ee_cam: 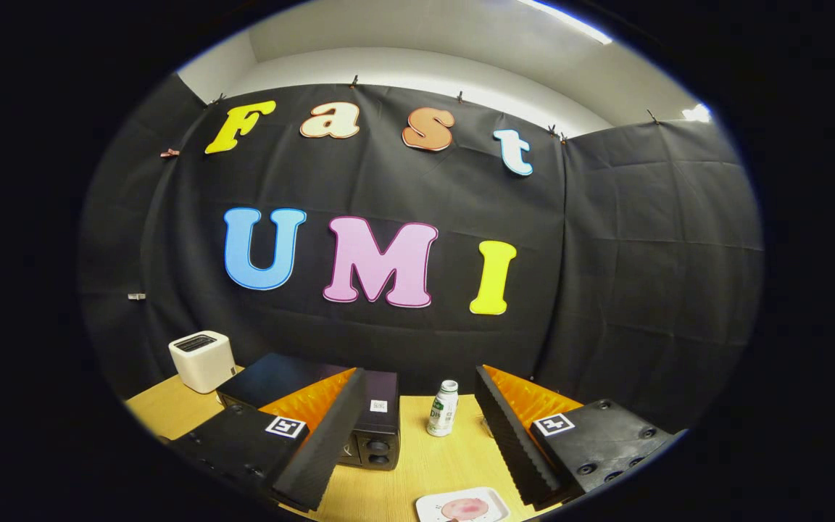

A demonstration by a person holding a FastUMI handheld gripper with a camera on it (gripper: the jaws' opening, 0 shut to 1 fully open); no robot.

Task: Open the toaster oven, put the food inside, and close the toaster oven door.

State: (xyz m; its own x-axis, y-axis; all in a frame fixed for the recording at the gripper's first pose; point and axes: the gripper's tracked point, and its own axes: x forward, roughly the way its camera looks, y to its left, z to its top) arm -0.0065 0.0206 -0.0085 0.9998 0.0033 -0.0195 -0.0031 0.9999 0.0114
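A black toaster oven (370, 428) stands on the wooden table (417, 464), partly hidden behind my left finger; its knob panel faces me and whether the door is shut I cannot tell. A small white tray (493, 504) holding a pinkish piece of food (463, 509) lies on the table just below and between my fingers. My gripper (417, 449) hangs above the table, open wide, with nothing between its fingers.
A small white bottle with a green label (443, 408) stands upright beyond the fingers, right of the oven. A white slot toaster (202, 360) sits at the table's far left corner. The black cloth wall rises right behind the table.
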